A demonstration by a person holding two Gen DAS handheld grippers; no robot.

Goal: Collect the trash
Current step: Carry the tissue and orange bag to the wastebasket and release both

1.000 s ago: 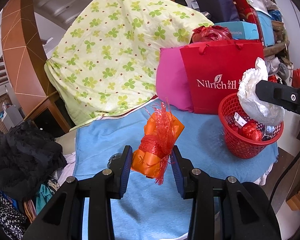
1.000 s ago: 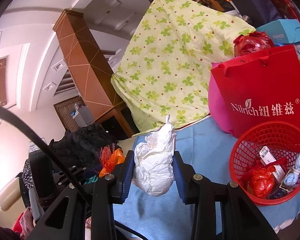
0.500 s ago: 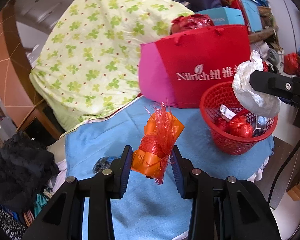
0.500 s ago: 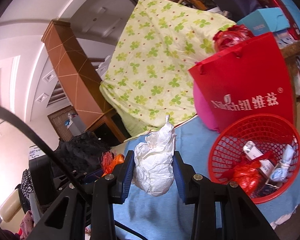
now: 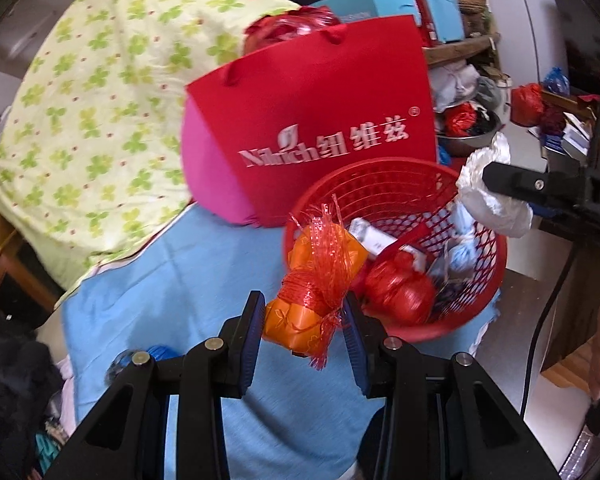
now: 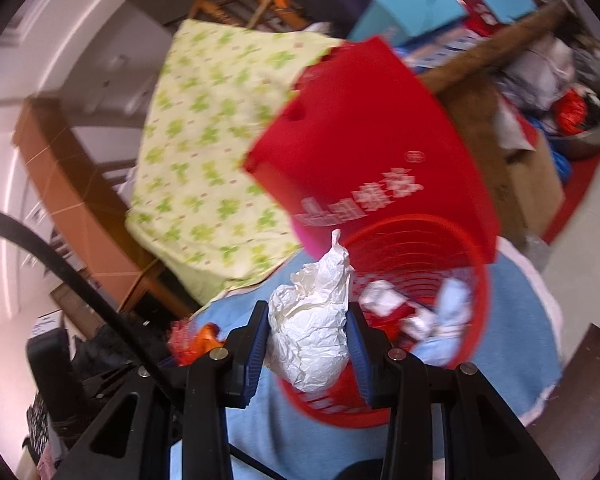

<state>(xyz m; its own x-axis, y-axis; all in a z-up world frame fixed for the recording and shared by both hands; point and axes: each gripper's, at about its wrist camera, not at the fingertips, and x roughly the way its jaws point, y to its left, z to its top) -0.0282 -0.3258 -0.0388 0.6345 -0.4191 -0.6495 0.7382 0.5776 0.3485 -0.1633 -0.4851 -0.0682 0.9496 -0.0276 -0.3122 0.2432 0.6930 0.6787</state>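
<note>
My left gripper (image 5: 303,322) is shut on an orange wrapper tied with red mesh (image 5: 318,284), held at the near left rim of the red mesh basket (image 5: 384,184). My right gripper (image 6: 308,342) is shut on a crumpled white paper ball (image 6: 312,332), held above the basket's near rim (image 6: 340,414). In the left wrist view the white ball (image 5: 490,196) and the right gripper's finger (image 5: 520,186) hang over the basket's right rim. The basket holds red plastic (image 5: 400,292), white labels and blue scraps.
The basket stands on a blue cloth (image 5: 188,288) covering the table. A red paper bag (image 5: 324,120) and a pink bag (image 5: 208,168) stand right behind it. A green clover quilt (image 5: 92,92) is piled at the left. Dark clothes (image 5: 8,384) lie lower left.
Both grippers have moved toward the basket with their loads. The right one has tipped downward, so the basket now lies directly beneath the white ball.
</note>
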